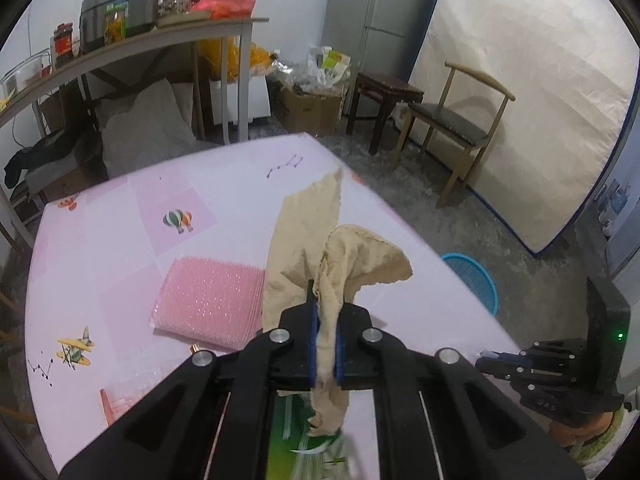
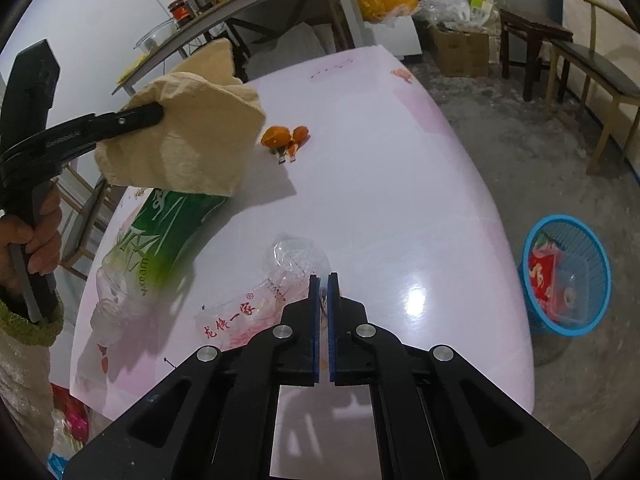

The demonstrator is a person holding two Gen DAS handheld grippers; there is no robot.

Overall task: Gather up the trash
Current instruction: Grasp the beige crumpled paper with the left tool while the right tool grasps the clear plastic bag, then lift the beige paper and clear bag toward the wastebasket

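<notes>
Over a glossy pink table point(image 2: 400, 200) printed with small balloon and aeroplane pictures, two black hand-held grippers work side by side. Pinched between the blue pads of the left gripper point(image 1: 325, 312) is a crumpled beige paper towel point(image 1: 320, 240), soft and wrinkled, with frayed edges; it is lifted clear of the table, part fanning out ahead of the jaws and a ragged tail hanging behind them. From the right wrist view, the person's hand point(image 2: 36, 240) grips that tool's handle, a green knitted cuff at the wrist.

Clamped in the closed tips of the right gripper point(image 2: 324, 280) is the edge of a clear, crinkly plastic wrapper point(image 2: 256, 304) with red printed characters; the rest lies on the table to the left of the jaws. Beside it lies a green and clear plastic bag point(image 2: 160, 232), partly hidden under the towel. Orange peel point(image 2: 284, 136) sits further off. Down on the grey floor stands a round blue mesh basket point(image 2: 568, 276) holding a red packet; its other contents are hard to make out. A ridged pink pad point(image 1: 208, 300) lies flat left of the towel.
</notes>
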